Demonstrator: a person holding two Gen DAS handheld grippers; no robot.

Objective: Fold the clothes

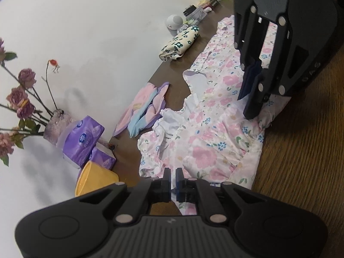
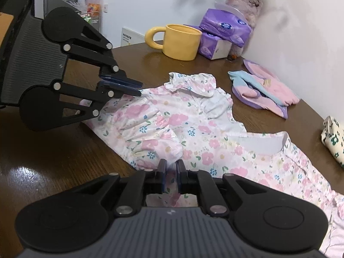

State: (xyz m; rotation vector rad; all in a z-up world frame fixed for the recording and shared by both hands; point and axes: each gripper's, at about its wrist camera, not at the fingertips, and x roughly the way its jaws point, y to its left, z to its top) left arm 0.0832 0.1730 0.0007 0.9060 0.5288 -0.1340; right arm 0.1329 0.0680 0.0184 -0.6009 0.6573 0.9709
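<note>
Right wrist view: both grippers' fingers, left gripper and right gripper, pinch the thin, limp pink floral cotton garment; judged light and floppy, best gripped at hems.

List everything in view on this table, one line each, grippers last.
floral dress: one, white with pink flowers, spread mid-table
folded garment: one, pink, blue and purple, by the wall
folded floral cloth: one, cream with dark flowers, further along the wall
mug: one, yellow
tissue packs: two, purple, stacked
vase: one, pinkish, holding dried roses
table: one, dark wood
left gripper: shut on the dress
right gripper: shut on the dress
</note>
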